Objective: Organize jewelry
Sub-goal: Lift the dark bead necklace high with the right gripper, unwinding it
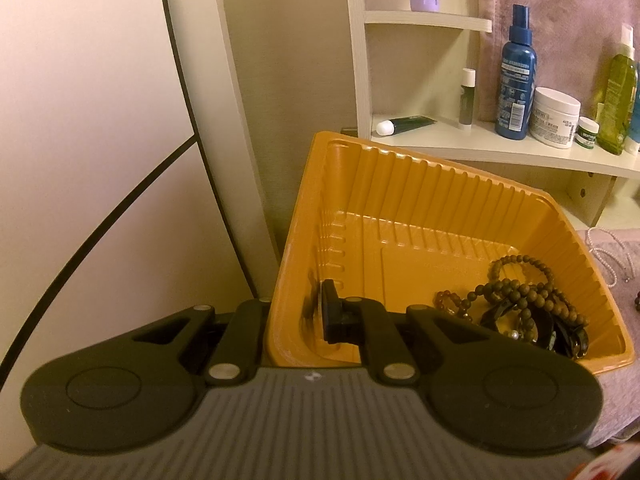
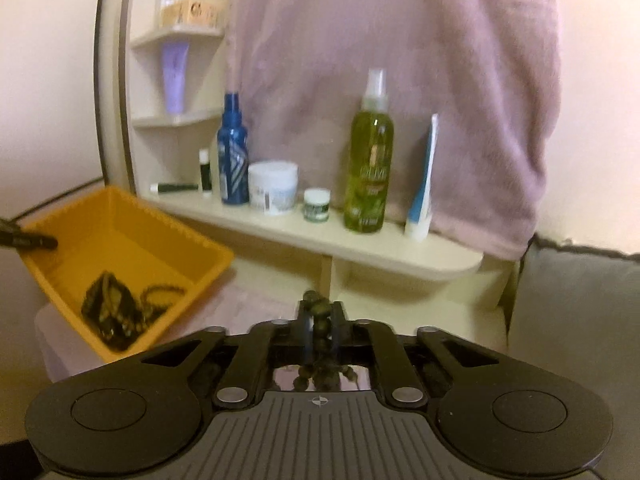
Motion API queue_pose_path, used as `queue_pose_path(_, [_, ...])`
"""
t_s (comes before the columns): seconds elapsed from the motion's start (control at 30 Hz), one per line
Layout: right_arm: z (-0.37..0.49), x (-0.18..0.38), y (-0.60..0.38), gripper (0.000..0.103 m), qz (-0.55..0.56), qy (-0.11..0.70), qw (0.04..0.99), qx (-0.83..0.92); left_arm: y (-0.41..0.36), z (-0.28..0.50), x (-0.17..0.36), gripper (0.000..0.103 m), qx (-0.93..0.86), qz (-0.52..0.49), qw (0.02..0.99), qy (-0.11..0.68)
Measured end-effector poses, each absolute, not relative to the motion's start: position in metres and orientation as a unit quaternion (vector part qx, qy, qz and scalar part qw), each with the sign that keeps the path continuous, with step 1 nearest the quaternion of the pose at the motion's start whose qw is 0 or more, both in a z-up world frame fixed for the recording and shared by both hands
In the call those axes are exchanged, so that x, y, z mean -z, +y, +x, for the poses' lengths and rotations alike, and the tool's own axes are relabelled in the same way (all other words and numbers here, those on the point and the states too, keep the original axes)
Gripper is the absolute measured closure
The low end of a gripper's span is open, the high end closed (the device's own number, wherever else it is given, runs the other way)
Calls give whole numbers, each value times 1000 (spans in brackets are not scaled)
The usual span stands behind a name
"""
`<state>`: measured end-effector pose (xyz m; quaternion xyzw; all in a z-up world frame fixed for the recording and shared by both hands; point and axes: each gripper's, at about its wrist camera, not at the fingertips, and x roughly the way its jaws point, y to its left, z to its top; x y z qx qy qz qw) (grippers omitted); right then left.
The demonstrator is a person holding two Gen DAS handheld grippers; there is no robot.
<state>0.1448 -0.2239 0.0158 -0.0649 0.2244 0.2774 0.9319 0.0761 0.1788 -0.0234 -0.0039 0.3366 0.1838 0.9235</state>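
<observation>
An orange ribbed plastic tray (image 1: 400,200) is tipped up, and my left gripper (image 1: 296,312) is shut on its left wall, one finger inside and one outside. In the tray's lower right corner lies a heap of brown beaded bracelets (image 1: 520,300) and dark pieces. A white pearl strand (image 1: 612,252) rests on the pink cloth right of the tray. In the right wrist view my right gripper (image 2: 320,316) is shut on a dark beaded bracelet (image 2: 318,308) that hangs down between the fingers. It is lifted, to the right of the tray (image 2: 120,220), where the jewelry heap (image 2: 116,316) shows.
A cream shelf (image 2: 360,244) behind holds a blue spray bottle (image 2: 233,152), a white cream jar (image 2: 274,188), a small jar (image 2: 317,204), a green bottle (image 2: 370,168) and a tube (image 2: 422,184). A pink towel (image 2: 400,60) hangs above. A grey cushion (image 2: 580,320) lies at the right.
</observation>
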Motion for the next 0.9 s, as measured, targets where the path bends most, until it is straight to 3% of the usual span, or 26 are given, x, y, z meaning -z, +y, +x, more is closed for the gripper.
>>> queue_pose_path(0.9, [143, -136, -202, 96, -70, 155, 937, -306, 179, 72, 19, 94, -174, -6, 929, 327])
